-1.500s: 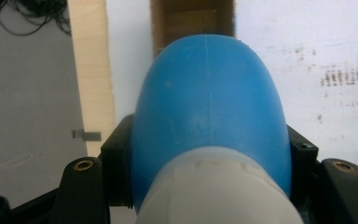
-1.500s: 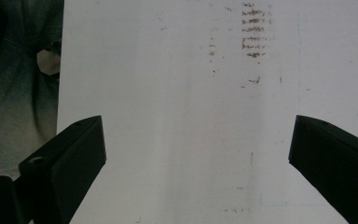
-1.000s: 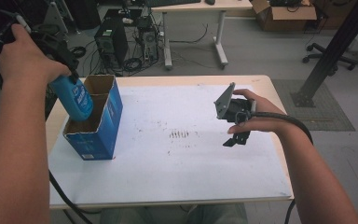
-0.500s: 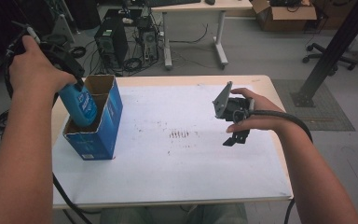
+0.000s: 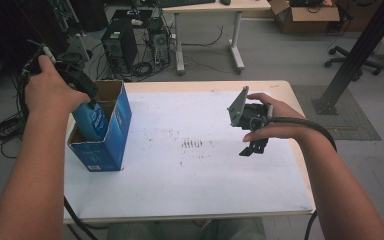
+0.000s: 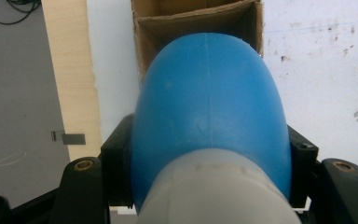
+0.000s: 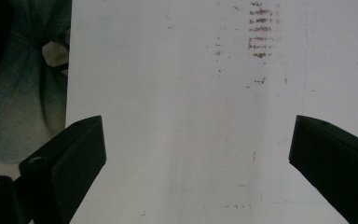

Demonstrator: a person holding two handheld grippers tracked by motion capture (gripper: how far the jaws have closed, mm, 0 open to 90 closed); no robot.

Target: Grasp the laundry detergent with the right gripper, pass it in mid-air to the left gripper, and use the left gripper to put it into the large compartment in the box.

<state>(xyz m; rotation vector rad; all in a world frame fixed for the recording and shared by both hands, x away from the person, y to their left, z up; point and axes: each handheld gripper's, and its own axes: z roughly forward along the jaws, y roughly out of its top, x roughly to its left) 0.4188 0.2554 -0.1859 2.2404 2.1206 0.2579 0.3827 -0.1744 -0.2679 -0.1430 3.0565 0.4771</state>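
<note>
Blue bottle held by the left gripper, partly inside the open cardboard box at the table's left end.

In the high view the left gripper (image 5: pixel 82 92) is clamped on a blue bottle (image 5: pixel 94 120) whose lower part sits tilted inside the open top of a blue cardboard box (image 5: pixel 111 142); the box stands at the left end of the white table (image 5: pixel 190 185). The left gripper view confirms the hold: both black jaws press against the sides of the blue bottle (image 6: pixel 209 107), with the brown box interior (image 6: pixel 191 21) directly beyond it. The right gripper (image 5: pixel 252 147) hangs above the right half of the table, well apart from the box. In the right gripper view its jaws stand wide apart with nothing between them, over bare, scuffed tabletop (image 7: pixel 186 116).
</note>
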